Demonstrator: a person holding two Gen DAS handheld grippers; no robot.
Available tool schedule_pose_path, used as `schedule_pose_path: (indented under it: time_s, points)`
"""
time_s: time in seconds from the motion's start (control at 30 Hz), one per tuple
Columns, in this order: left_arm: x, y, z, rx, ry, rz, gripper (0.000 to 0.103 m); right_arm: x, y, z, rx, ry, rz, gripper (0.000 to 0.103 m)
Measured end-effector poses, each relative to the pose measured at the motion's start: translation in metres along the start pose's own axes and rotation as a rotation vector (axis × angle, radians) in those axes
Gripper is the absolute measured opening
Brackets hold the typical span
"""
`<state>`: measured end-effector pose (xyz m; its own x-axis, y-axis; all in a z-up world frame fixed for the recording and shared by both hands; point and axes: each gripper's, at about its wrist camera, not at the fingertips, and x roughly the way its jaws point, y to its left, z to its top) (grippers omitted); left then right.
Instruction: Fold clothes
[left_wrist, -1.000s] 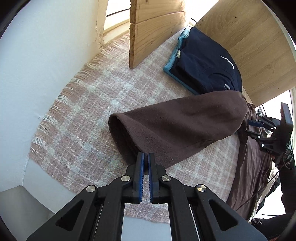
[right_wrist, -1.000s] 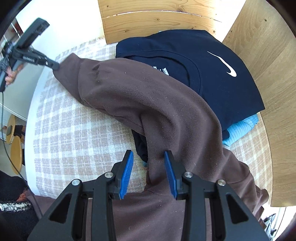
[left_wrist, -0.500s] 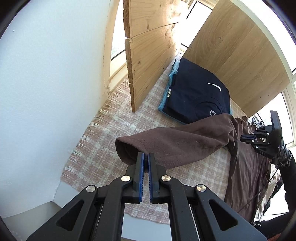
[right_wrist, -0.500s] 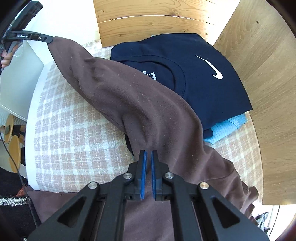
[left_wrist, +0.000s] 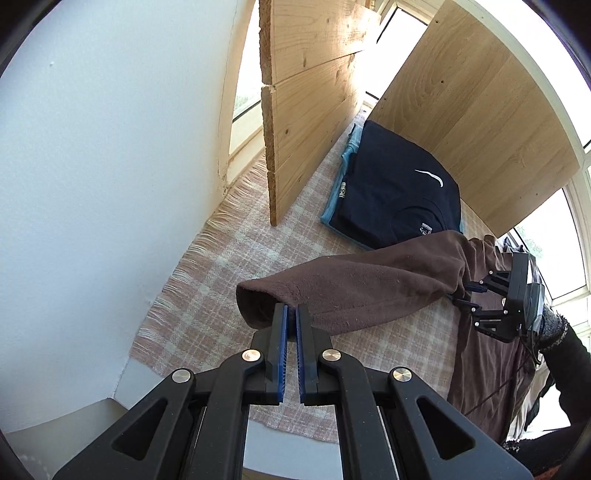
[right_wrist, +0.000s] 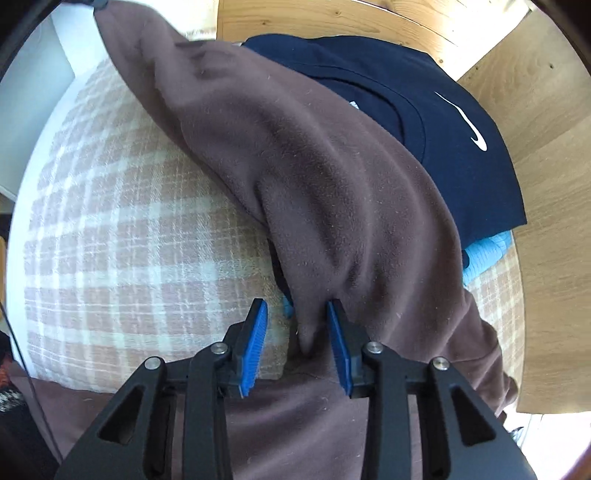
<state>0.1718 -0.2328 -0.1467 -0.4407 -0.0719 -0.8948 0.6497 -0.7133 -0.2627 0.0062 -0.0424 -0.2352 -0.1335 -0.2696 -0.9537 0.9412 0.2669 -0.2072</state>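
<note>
A: Brown fleece garment (left_wrist: 369, 291), cuff pinched between the left gripper (left_wrist: 290, 328) fingers. Right gripper (right_wrist: 295, 332) opening, a fold loose between them.

B: Beyond lies the folded navy shirt (left_wrist: 399, 195). Fleece: mostly unfolded.

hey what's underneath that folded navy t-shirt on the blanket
A light blue garment lies under the navy t-shirt, only its edges showing; the shirt hides its middle. The brown fleece sleeve drapes over the shirt's near corner. The plaid blanket lies beneath all.

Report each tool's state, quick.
Left tool: closed on the sleeve cuff of the brown fleece garment.
Right tool: jaws opening; a fold of that garment sits between them, unclamped.
</note>
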Motion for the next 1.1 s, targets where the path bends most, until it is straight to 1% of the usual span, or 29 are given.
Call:
schedule_pose_path:
  time_s: [0.07, 0.13, 0.17, 0.23, 0.27, 0.33, 0.37, 0.4, 0.43, 0.5, 0.53, 0.63, 0.67, 0.7, 0.77, 0.83, 0.9, 0.93, 1.0, 1.03, 1.1]
  points:
    - [-0.004, -0.003, 0.0, 0.024, -0.005, 0.02, 0.004, -0.006, -0.008, 0.0, 0.009, 0.01, 0.028, 0.007]
    - [-0.003, -0.001, -0.003, 0.028, 0.001, 0.028, 0.004, -0.02, -0.018, -0.002, 0.01, 0.006, 0.085, 0.007]
    - [-0.001, 0.004, -0.006, 0.02, 0.007, 0.032, 0.004, -0.029, -0.023, -0.004, 0.005, -0.002, 0.129, 0.007]
    - [0.01, 0.014, -0.017, 0.004, 0.034, 0.03, 0.004, -0.046, -0.03, -0.009, -0.008, -0.018, 0.245, 0.007]
    - [0.018, 0.019, -0.026, -0.004, 0.056, 0.027, 0.004, -0.047, -0.033, -0.01, 0.009, -0.014, 0.277, 0.007]
    - [0.04, 0.027, -0.046, -0.022, 0.113, 0.022, 0.004, -0.04, -0.034, -0.011, 0.041, -0.001, 0.296, 0.011]
    - [0.05, 0.031, -0.057, -0.035, 0.142, 0.022, 0.005, -0.033, -0.031, -0.011, 0.046, 0.011, 0.286, 0.017]
    - [0.059, 0.035, -0.066, -0.048, 0.166, 0.026, 0.005, -0.028, -0.029, -0.01, 0.056, 0.025, 0.283, 0.022]
    - [0.066, 0.039, -0.073, -0.061, 0.184, 0.032, 0.005, -0.025, -0.027, -0.009, 0.064, 0.03, 0.286, 0.022]
    - [0.074, 0.046, -0.081, -0.073, 0.21, 0.062, 0.004, -0.029, -0.027, -0.007, 0.076, 0.008, 0.318, 0.023]
    - [0.074, 0.049, -0.084, -0.079, 0.219, 0.071, 0.005, -0.035, -0.029, -0.007, 0.078, -0.018, 0.351, 0.024]
    - [0.06, 0.057, -0.083, -0.1, 0.201, 0.1, 0.004, -0.057, -0.05, -0.012, 0.114, -0.079, 0.429, 0.034]
    - [0.054, 0.057, -0.078, -0.113, 0.18, 0.094, 0.003, -0.062, -0.06, -0.015, 0.131, -0.094, 0.421, 0.039]
    - [0.049, 0.054, -0.07, -0.111, 0.156, 0.085, 0.002, -0.063, -0.07, -0.017, 0.148, -0.096, 0.384, 0.041]
    - [0.048, 0.041, -0.051, -0.077, 0.123, 0.076, 0.003, -0.063, -0.094, -0.023, 0.19, -0.079, 0.292, 0.042]
    - [0.061, 0.023, -0.035, -0.011, 0.134, 0.104, 0.01, -0.059, -0.117, -0.03, 0.241, -0.054, 0.231, 0.042]
    - [0.078, 0.01, -0.025, 0.049, 0.148, 0.147, 0.011, -0.054, -0.137, -0.038, 0.297, -0.038, 0.171, 0.042]
    - [0.085, 0.007, -0.021, 0.059, 0.153, 0.153, 0.011, -0.053, -0.146, -0.042, 0.326, -0.032, 0.139, 0.042]
    - [0.098, 0.008, -0.018, 0.054, 0.174, 0.149, 0.012, -0.049, -0.171, -0.065, 0.407, -0.014, 0.101, 0.042]
    - [0.104, 0.009, -0.017, 0.053, 0.188, 0.163, 0.013, -0.043, -0.182, -0.076, 0.446, -0.002, 0.086, 0.042]
    - [0.112, 0.012, -0.018, 0.058, 0.206, 0.221, 0.014, -0.033, -0.198, -0.098, 0.493, 0.039, 0.04, 0.042]
